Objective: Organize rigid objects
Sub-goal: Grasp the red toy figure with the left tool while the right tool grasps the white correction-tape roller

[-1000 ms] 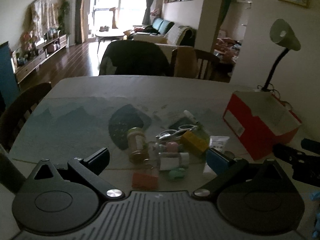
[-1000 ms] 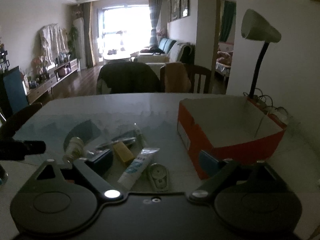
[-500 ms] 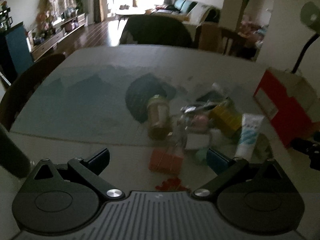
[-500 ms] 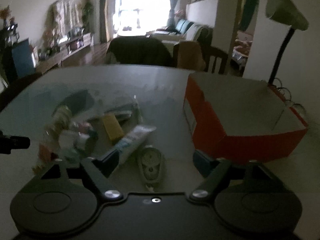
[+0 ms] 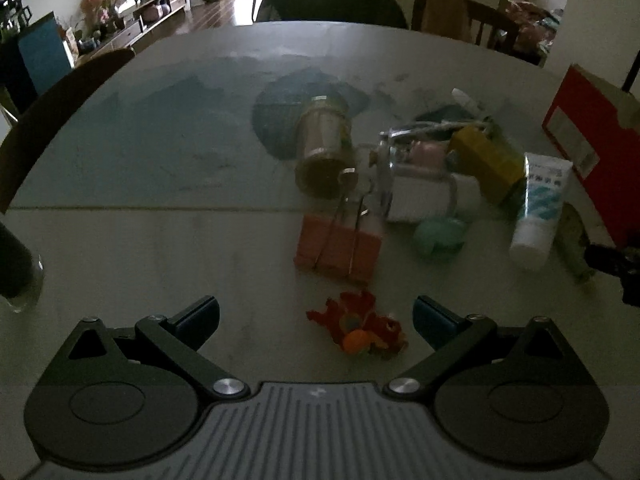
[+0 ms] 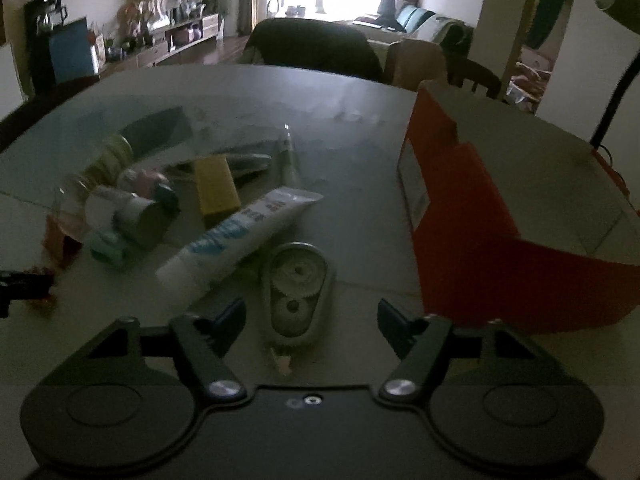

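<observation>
A heap of small objects lies on the table. My left gripper (image 5: 316, 314) is open low over it, and a small red-orange toy (image 5: 360, 330) lies between its fingers, untouched. Beyond the toy sit an orange binder clip (image 5: 340, 246), a lying jar (image 5: 324, 148), a green piece (image 5: 438, 236) and a white-blue tube (image 5: 540, 204). My right gripper (image 6: 312, 318) is closing around a grey correction-tape dispenser (image 6: 296, 288), its pads still apart from it. The tube (image 6: 240, 236) and a yellow block (image 6: 216, 190) lie just past it. An open red box (image 6: 500, 216) stands to the right.
Chairs (image 5: 332, 0) stand at the table's far edge, and a lamp stem (image 6: 616, 96) rises behind the red box. A dark object (image 5: 16, 264) stands at the left table edge. Bare tabletop (image 5: 160, 160) spreads left of the heap.
Both grippers have come down and tilted toward the table. The toy now lies between the left fingers. The right jaws have narrowed around the correction-tape dispenser.
</observation>
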### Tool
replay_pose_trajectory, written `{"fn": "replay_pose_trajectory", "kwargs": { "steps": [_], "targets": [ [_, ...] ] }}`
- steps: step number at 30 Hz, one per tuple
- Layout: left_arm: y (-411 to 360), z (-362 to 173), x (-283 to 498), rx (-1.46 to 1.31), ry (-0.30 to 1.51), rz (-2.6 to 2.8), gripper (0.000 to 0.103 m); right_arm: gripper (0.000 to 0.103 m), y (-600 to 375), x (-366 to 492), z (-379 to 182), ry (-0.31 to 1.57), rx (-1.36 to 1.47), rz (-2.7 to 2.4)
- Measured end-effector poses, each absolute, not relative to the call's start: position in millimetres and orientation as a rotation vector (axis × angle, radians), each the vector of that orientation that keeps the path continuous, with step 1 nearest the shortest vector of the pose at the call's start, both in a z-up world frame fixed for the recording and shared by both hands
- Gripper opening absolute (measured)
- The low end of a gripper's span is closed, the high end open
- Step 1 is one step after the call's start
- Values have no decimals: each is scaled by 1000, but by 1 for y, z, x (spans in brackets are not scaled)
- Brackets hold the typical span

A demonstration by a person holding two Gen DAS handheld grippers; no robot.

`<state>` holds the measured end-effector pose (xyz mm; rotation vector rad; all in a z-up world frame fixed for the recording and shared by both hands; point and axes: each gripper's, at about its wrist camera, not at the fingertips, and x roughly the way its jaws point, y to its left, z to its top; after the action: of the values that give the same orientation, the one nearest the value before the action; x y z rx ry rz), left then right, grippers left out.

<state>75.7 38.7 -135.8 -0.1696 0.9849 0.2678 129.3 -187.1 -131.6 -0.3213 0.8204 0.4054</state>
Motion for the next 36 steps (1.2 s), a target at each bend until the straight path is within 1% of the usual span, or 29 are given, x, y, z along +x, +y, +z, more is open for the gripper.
{"fn": "replay_pose_trajectory", "kwargs": {
  "steps": [6,11,16,18,19,21,23,25,27,28,36],
  "targets": [
    [34,-149,74,-166,996,290,103,64,-182,143,-146,851,-351,421],
    [29,-155,73,-159,986,291,103,63,-183,150,-147,850,-334,438],
    [24,-155,71,-153,963,282,100,55,-184,156,-145,864,-310,469],
    [22,-154,71,-153,958,280,95,52,-184,157,-145,872,-293,476],
    [20,-153,71,-152,955,279,93,52,-184,158,-144,874,-287,474],
    [19,-151,73,-150,947,274,82,50,-185,159,-144,877,-281,472],
    [17,-150,74,-147,945,271,77,50,-184,160,-143,881,-275,471],
    [16,-149,74,-139,942,265,70,50,-185,160,-143,888,-262,470],
    [15,-147,75,-134,939,257,58,50,-186,160,-142,893,-245,468],
    [14,-147,75,-133,939,255,55,50,-186,160,-141,895,-242,464],
    [16,-144,73,-137,956,237,54,50,-196,143,-127,905,-182,446]
  ]
}}
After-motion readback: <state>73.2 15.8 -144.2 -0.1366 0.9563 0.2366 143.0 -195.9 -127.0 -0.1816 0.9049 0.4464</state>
